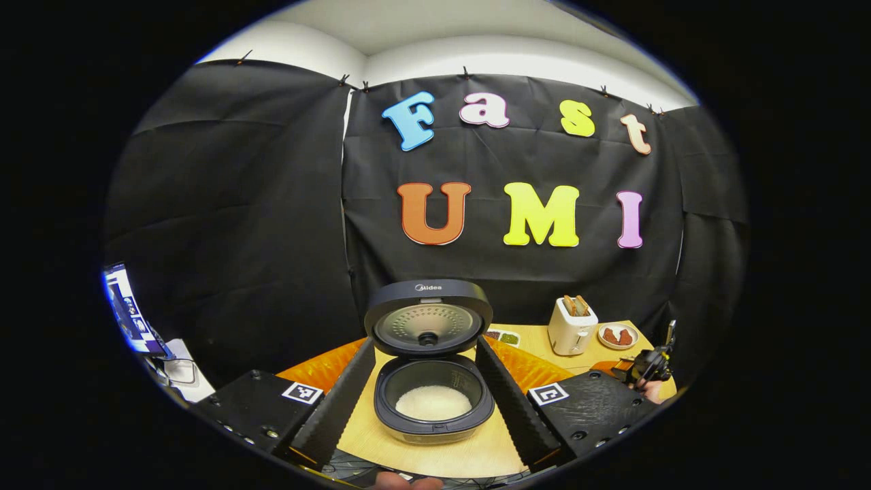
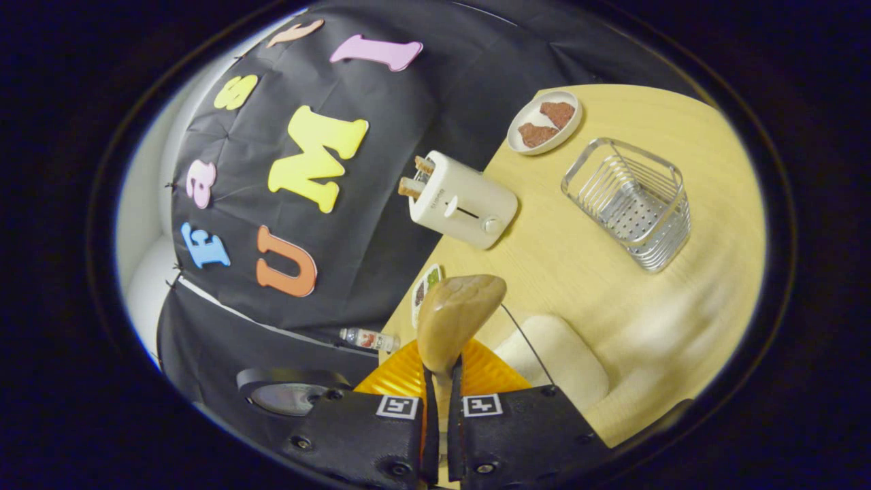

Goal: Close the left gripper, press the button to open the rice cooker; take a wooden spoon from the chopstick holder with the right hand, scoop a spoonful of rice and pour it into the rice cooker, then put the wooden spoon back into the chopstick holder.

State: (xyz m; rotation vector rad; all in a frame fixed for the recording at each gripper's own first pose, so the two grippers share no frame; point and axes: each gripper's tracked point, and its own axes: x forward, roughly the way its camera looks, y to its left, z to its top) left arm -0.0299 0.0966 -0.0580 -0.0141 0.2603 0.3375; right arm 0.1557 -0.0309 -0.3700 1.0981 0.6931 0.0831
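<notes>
My left tool stood open, its fingers either side of the open cooker with rice inside, while my right tool gripped the spoon by its handle, over the tabletop, near the wire holder.

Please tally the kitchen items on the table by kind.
Rice cooker: 1
Toaster: 1
Plate: 1
Wire basket: 1
Wooden spoon: 1
Bottle: 1
Total: 6
</notes>
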